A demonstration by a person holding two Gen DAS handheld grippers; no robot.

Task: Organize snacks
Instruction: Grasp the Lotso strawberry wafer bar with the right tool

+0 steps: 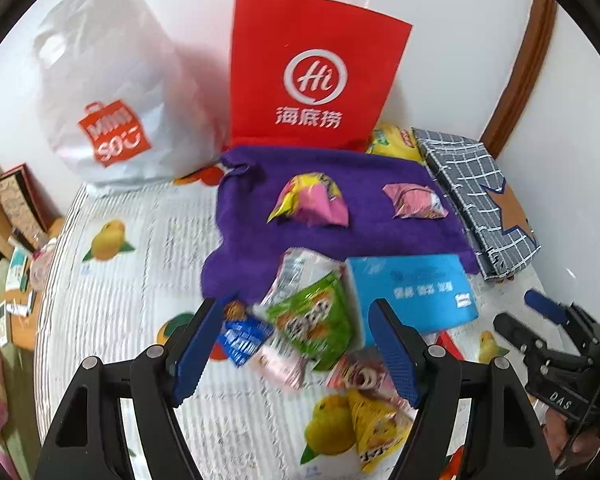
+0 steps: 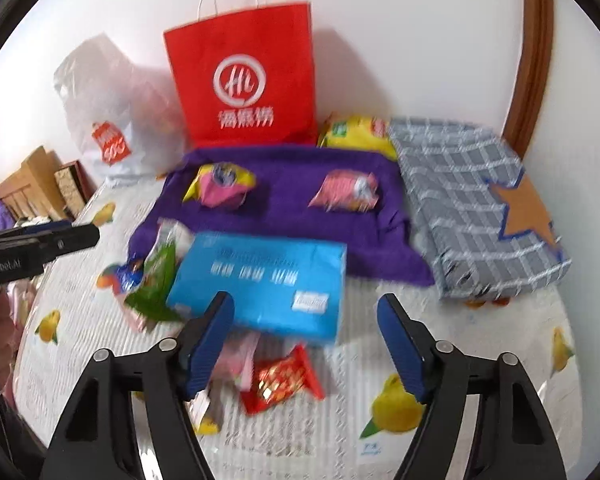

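A heap of snack packs lies on a fruit-print table cover. My left gripper [image 1: 296,312] hangs open above a green pack [image 1: 316,320], a small blue pack [image 1: 242,338] and a pink pack [image 1: 280,364], touching none of them. A yellow pack [image 1: 374,428] lies nearer me. My right gripper [image 2: 305,302] is open over the near edge of a blue box [image 2: 260,280], with a red candy pack [image 2: 280,380] below it. Two pink-and-yellow packs [image 2: 220,184] [image 2: 346,192] rest on a purple cloth [image 2: 284,216].
A red paper bag [image 2: 244,80] and a white plastic bag [image 2: 112,120] stand against the wall. A grey plaid box with a star [image 2: 472,208] lies at the right, a yellow bag [image 2: 356,132] behind it. Cartons and clutter [image 1: 16,208] sit off the left edge.
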